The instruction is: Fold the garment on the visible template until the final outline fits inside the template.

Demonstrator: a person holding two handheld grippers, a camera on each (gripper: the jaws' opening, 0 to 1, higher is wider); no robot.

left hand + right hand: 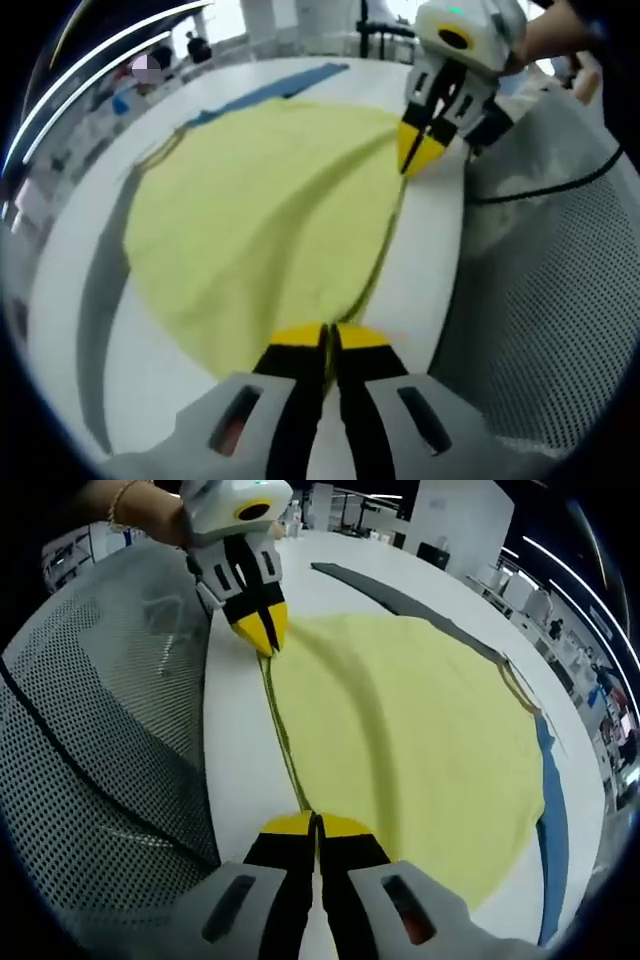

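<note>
Garment (260, 220) hem pinched by both hand-held grippers (328, 342) (315, 828); template (552, 830) mostly covered.

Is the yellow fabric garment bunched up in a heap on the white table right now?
No, the yellow fabric garment lies spread flat on the white table, both grippers pinching its near edge.

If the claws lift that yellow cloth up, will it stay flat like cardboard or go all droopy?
Probably droopy. The yellow cloth lies soft on the table, with gentle wrinkles, so it looks thin and floppy. It likely weighs little, since the left claw and right claw each pinch only its edge. It would probably sag between them.
</note>
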